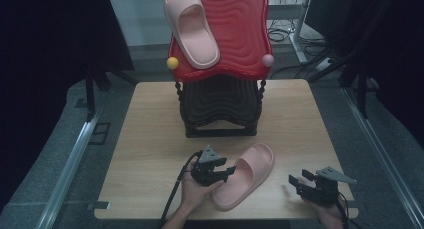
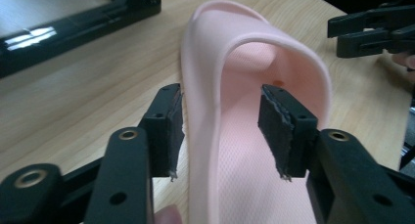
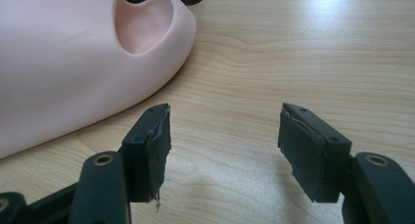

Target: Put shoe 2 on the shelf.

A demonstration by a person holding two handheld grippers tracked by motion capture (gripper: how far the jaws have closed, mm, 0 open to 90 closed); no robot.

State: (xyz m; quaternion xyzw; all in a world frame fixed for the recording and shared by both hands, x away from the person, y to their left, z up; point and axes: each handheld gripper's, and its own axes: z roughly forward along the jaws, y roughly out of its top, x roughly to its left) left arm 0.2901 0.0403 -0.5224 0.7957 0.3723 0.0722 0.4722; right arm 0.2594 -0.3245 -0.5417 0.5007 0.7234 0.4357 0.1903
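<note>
On the wooden worktop (image 1: pixel 150 139) a pink slipper (image 1: pixel 246 175) lies near the front edge, toe pointing away toward the black rack (image 1: pixel 220 109). The left gripper (image 1: pixel 220 172) is right at that slipper's side, and in the left gripper view its jaws stand apart with the slipper's side wall (image 2: pixel 203 111) running up between them: one pad (image 2: pixel 169 131) sits outside, just beside the wall, the other pad (image 2: pixel 279 131) is inside the foot opening. They are not pressed together on it; there's a gap on the inner side.

Over to the right, the right gripper (image 1: pixel 299 181) hangs low above bare wood, well apart from the slipper. The right gripper view shows its jaws spread wide with nothing between them, only wood grain, and the slipper's rounded toe (image 3: pixel 83 57) off to one side.

At the back, a red wavy tray (image 1: pixel 240 34) tops the rack, and the second pink slipper (image 1: pixel 192 26) rests across it at a slant. A yellow ball (image 1: pixel 172 63) and a pink ball (image 1: pixel 268 60) mark the tray's front corners.
</note>
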